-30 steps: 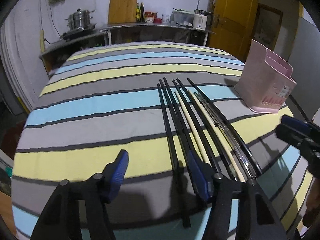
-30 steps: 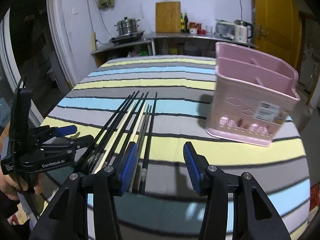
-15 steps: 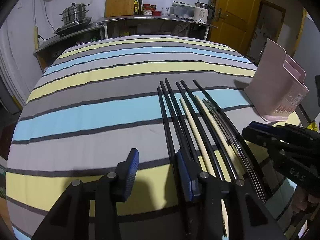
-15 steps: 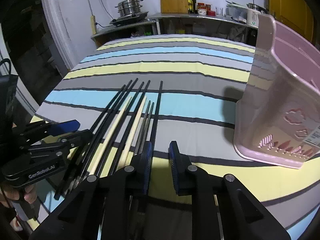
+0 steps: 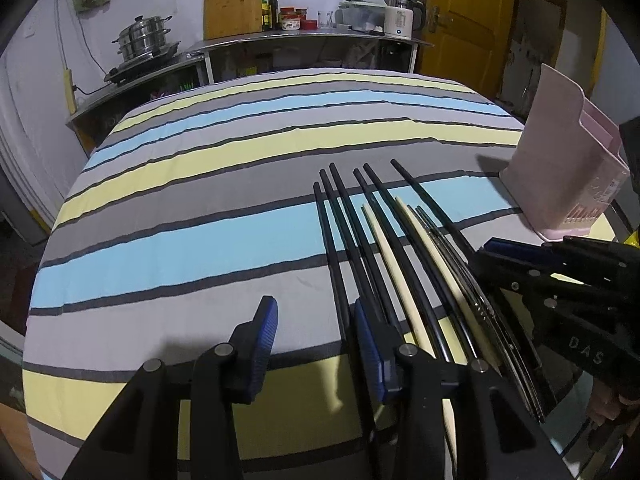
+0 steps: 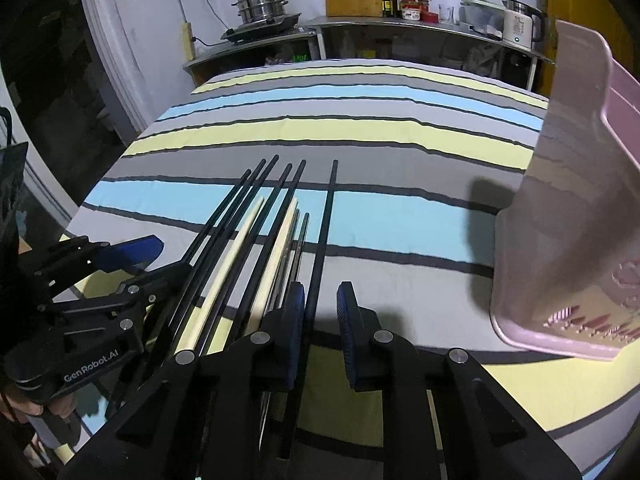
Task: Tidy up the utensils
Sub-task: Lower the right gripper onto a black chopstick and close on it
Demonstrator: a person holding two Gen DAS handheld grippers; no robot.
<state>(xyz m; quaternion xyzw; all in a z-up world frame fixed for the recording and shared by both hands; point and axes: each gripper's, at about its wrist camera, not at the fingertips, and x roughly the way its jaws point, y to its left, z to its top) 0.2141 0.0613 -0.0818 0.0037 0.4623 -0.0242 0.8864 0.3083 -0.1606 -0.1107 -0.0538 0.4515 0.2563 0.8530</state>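
Note:
Several chopsticks lie side by side on the striped tablecloth: black ones (image 5: pixel 348 236), pale wooden ones (image 5: pixel 386 256) and metal ones (image 5: pixel 448 248). They also show in the right wrist view (image 6: pixel 256 236). A pink utensil holder (image 5: pixel 560 176) stands at the right (image 6: pixel 568 216). My left gripper (image 5: pixel 316 328) is open, low over the cloth at the left edge of the row. My right gripper (image 6: pixel 320 308) is open with a narrow gap, its jaws either side of the rightmost black chopstick (image 6: pixel 326 220).
A counter behind the table carries a steamer pot (image 5: pixel 146 38), a cutting board (image 5: pixel 232 2), bottles and a kettle (image 5: pixel 400 20). A yellow door (image 5: pixel 468 20) is at the back right. The table's near edge is just below both grippers.
Both grippers moved forward and lower along the chopsticks. The right gripper narrowed sharply, then reopened slightly around the rightmost black chopstick. The left gripper narrowed a little.

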